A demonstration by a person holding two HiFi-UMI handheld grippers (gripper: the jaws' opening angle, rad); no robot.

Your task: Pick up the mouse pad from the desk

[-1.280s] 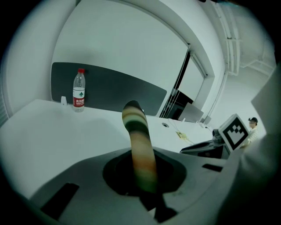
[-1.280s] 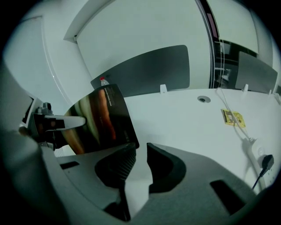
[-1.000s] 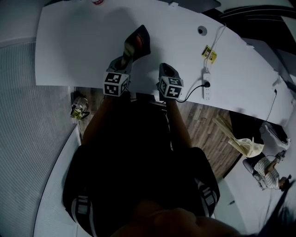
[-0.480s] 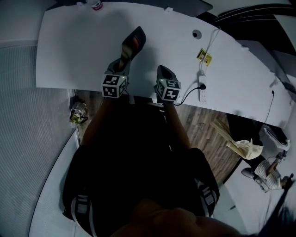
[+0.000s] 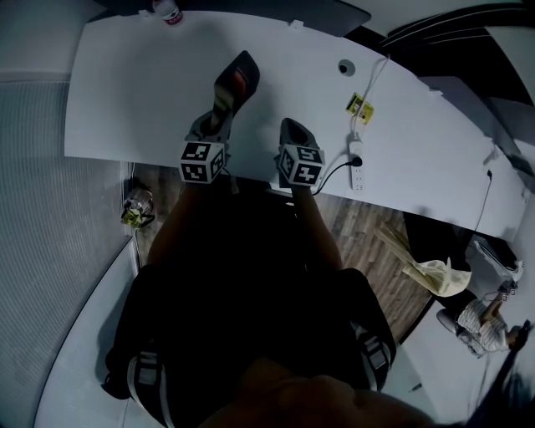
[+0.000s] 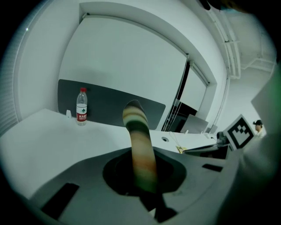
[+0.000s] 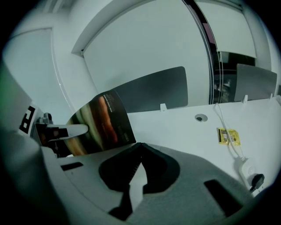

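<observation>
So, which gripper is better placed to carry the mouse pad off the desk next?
The left gripper. Its jaws are shut on the mouse pad, which stands up over the desk. The right gripper is shut on nothing, beside it.

White desk (image 5: pixel 125 84): bottle (image 5: pixel 170 12), power strip (image 5: pixel 357 173), yellow tag (image 5: pixel 359 107).

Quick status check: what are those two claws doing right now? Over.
Left gripper shut on the mouse pad, pad up off the desk. Right gripper shut, empty. Water bottle at the desk's far edge, well clear.
</observation>
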